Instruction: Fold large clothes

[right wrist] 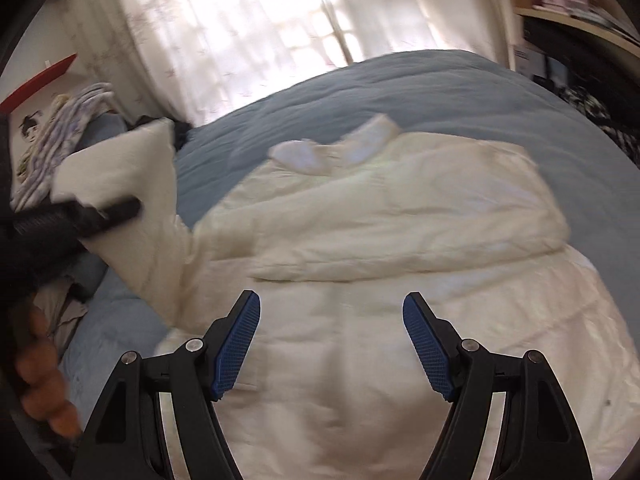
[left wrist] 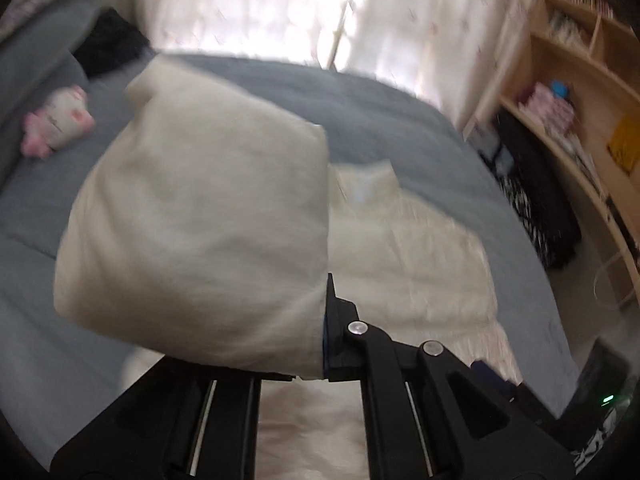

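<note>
A large cream padded jacket lies spread on a blue-grey bed. Its white collar points toward the window. My left gripper is shut on the jacket's left sleeve and holds it lifted above the bed; the sleeve hides the left finger. In the right wrist view the left gripper shows at the left edge with the raised sleeve. My right gripper is open and empty, above the jacket's lower body, with blue pads showing.
A pink and white plush toy lies on the bed near grey pillows. Wooden shelves stand to the right of the bed. White curtains hang behind. Folded striped bedding sits at the left.
</note>
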Available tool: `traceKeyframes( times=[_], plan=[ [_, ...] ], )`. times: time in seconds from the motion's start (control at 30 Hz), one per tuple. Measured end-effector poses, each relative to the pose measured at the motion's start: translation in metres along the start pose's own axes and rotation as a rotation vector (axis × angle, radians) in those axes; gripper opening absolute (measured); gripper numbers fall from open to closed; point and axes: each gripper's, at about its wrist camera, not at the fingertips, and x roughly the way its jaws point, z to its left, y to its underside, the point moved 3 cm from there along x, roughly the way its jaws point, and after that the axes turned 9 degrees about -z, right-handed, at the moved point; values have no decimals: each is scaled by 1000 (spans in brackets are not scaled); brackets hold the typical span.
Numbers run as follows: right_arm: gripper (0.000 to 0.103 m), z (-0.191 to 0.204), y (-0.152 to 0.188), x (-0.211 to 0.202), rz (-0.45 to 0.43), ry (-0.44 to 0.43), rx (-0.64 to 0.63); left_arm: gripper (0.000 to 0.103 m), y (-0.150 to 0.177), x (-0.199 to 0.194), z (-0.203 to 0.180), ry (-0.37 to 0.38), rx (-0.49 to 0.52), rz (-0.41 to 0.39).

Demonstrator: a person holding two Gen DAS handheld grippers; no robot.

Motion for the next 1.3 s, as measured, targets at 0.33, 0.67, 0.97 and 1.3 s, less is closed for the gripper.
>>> traceKeyframes(
  times=[0.33, 0.67, 0.97, 1.3],
  plan=[
    [76, -75, 11, -2, 67, -34, 103, 59, 82, 46, -3, 94, -9, 176],
    [86, -25, -11, -1, 85, -142, 83, 60, 86, -14, 33, 152, -117, 92],
    [92, 0, -49, 15, 78, -118, 21, 60, 74, -42, 46, 103, -110, 20],
    [90, -64, -29, 113, 282, -60, 207, 60, 68, -39, 125, -64, -205, 29]
  ],
)
